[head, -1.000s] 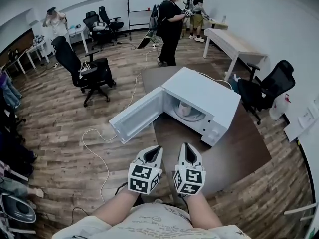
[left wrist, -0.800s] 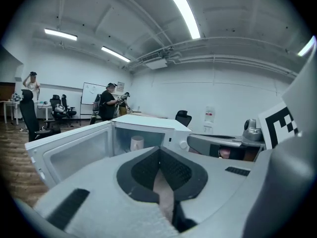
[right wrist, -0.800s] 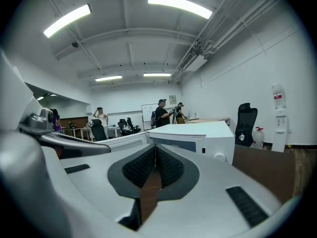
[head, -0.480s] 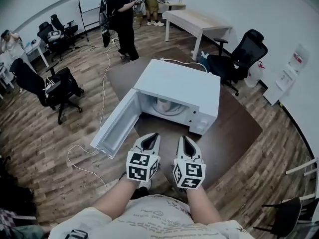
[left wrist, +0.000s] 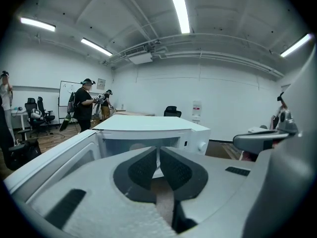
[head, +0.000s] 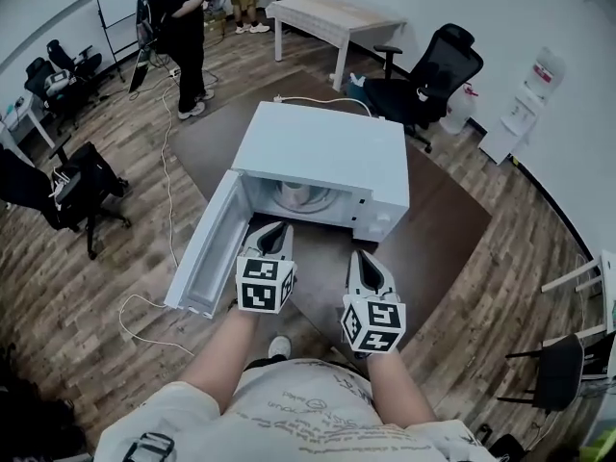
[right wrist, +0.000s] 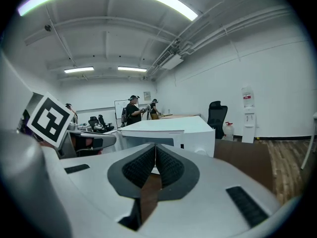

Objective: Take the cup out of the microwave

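Observation:
A white microwave (head: 322,152) stands on a dark brown table (head: 438,243), with its door (head: 204,256) swung open to the left. Inside, a pale cup (head: 295,193) sits on the turntable, partly hidden by the top edge of the opening. My left gripper (head: 273,225) is shut and empty, its tips just in front of the open cavity. My right gripper (head: 363,256) is also shut and empty, lower and to the right, short of the microwave's control panel. Both gripper views look along closed jaws at the microwave (left wrist: 148,130) (right wrist: 168,128).
A black office chair (head: 433,65) stands behind the table, and another chair (head: 58,186) at the left. A white cable (head: 144,311) trails over the wooden floor. People (head: 178,27) stand at the back near a wooden table (head: 327,17).
The microwave now sits closer and more square in front of me. My left gripper has moved forward to the open cavity, while the right has stayed back.

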Demonstrator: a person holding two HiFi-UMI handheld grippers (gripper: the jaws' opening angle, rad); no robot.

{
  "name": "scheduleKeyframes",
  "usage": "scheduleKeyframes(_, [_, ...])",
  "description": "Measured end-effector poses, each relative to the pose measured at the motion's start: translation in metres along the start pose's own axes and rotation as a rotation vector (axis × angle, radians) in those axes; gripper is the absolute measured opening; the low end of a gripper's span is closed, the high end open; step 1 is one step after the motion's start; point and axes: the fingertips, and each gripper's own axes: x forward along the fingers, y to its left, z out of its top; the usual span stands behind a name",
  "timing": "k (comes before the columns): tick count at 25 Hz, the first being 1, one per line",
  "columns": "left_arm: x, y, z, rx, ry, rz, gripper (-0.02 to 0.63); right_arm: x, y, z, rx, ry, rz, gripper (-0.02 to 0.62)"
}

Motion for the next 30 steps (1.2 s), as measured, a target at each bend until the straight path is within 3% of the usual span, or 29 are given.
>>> scheduleKeyframes(6, [0.039, 0.01, -0.022, 0.076, 0.051, -0.022, 0.015, -0.008, -0.017, -0.003, 0.0, 0.008, -0.077, 0.017])
scheduleKeyframes(11, [0.073, 0.021, -0.035, 0.018, 0.08, -0.055, 0.032, -0.021, -0.034, -0.012, 0.01, 0.023, -0.155, 0.017])
scheduleKeyframes(14, [0.095, 0.03, -0.043, 0.012, 0.109, -0.055, 0.079, -0.028, -0.044, -0.017, 0.017, 0.033, -0.204, 0.017])
scheduleKeyframes(18, [0.118, 0.043, -0.059, 0.003, 0.152, -0.049, 0.095, -0.033, -0.053, -0.018, 0.028, 0.03, -0.267, 0.017])
scheduleKeyframes(30, [0.172, 0.066, -0.093, -0.01, 0.247, -0.069, 0.098, -0.026, -0.059, -0.024, 0.05, 0.037, -0.373, 0.017])
